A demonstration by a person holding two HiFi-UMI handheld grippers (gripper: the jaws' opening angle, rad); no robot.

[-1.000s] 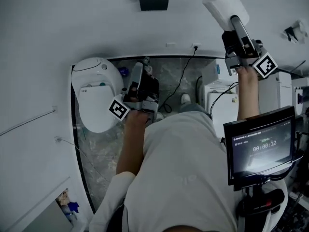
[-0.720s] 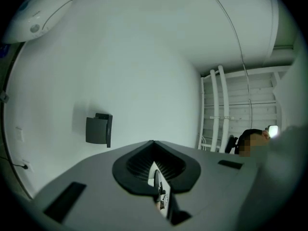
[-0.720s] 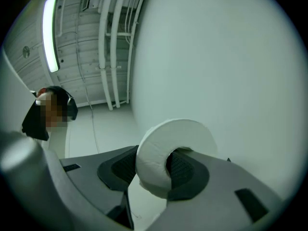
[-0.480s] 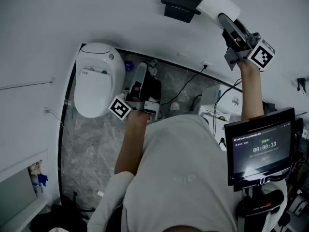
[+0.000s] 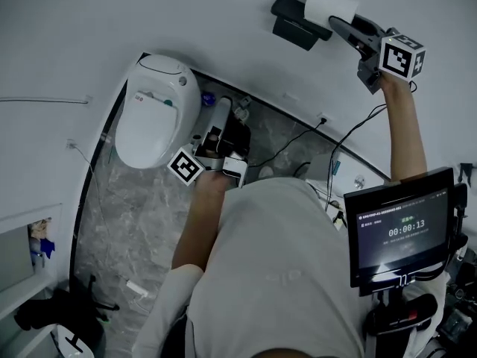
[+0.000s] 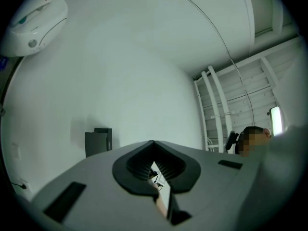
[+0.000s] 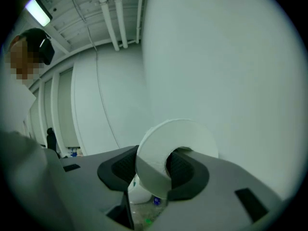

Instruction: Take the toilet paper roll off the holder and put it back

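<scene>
At top right of the head view, the right gripper (image 5: 337, 24) holds the roll (image 5: 326, 2) just beside the holder (image 5: 292, 19): either just off it or going back on. The left gripper (image 5: 218, 114) hangs low, clear of the work. Left gripper view: jaws together, empty. Right gripper view: jaws clamp the roll's (image 7: 150, 163) wall, one inside the core, likely for a firm, steady hold.

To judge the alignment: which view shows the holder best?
Head view: the holder appears clearly, next to the toilet paper roll. Left gripper view shows it distant; right gripper view misses it.
</scene>
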